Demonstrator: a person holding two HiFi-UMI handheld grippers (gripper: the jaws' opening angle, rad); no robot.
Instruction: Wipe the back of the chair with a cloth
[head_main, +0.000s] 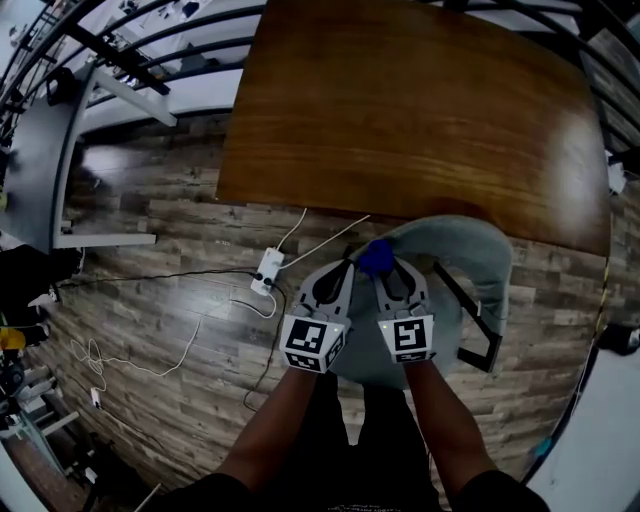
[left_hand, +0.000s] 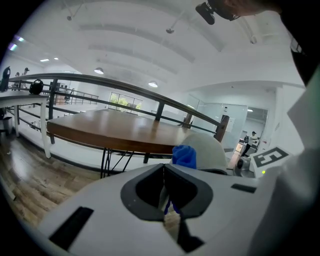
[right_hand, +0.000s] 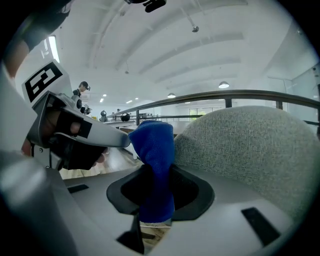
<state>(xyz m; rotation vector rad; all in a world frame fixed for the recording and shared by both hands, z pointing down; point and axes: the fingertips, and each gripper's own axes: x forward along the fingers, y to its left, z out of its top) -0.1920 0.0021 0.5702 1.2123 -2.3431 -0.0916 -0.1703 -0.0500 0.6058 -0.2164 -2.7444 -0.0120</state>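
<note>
My right gripper (right_hand: 157, 175) is clamped on the blue cloth (right_hand: 152, 142), which sticks up past its jaws, with the grey chair back (right_hand: 250, 150) just to their right. My left gripper (left_hand: 163, 167) sits close on its left, jaws pressed together, with the wooden table (left_hand: 115, 131) beyond them.

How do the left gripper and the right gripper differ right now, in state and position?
The right gripper is shut on the blue cloth, bunched upright between its jaws; the left gripper is shut with nothing clamped. The right gripper is over the grey chair back; the left gripper is at its left edge. Both point forward, side by side.
</note>
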